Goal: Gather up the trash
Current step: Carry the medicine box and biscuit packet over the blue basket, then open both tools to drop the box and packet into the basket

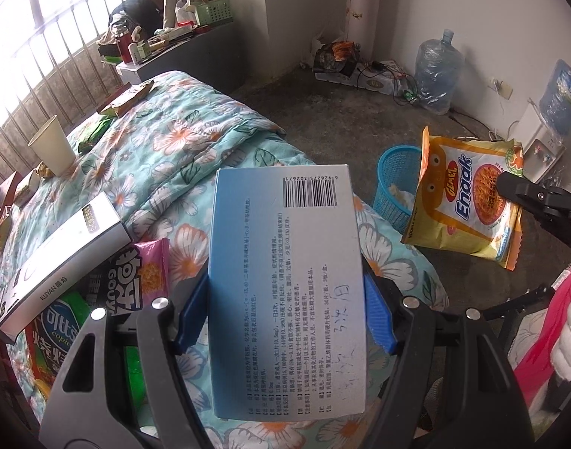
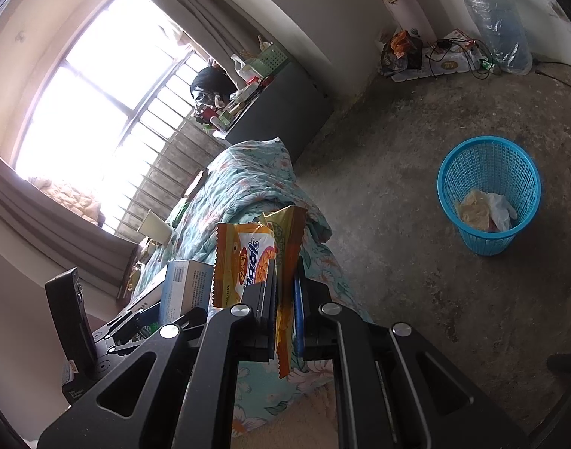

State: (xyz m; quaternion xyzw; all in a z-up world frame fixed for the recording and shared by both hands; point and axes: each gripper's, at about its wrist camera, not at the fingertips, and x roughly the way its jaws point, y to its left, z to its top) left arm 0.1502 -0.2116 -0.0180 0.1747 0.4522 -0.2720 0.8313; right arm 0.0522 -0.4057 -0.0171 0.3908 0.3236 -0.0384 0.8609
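Glossy cardboard box (image 1: 285,284) sits clamped in left tongs (image 1: 285,310); right tongs (image 2: 285,321) pinch a crinkly noodle packet (image 2: 248,262).

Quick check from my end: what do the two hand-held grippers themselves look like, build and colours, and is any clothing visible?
Left hand-held gripper: black and grey slotted linkage arms, silver pivot bolts, ribbed blue finger pads. Right hand-held gripper: same black linkage, silver bolts, black fingers. A pink sleeve with white fluffy trim shows at the left view's right edge.

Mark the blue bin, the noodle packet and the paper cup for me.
blue bin (image 2: 469,172), right wrist view, on its mesh wall near the rim.
noodle packet (image 1: 469,202), left wrist view, on the middle of its printed front.
paper cup (image 1: 53,146), left wrist view, on its side wall.
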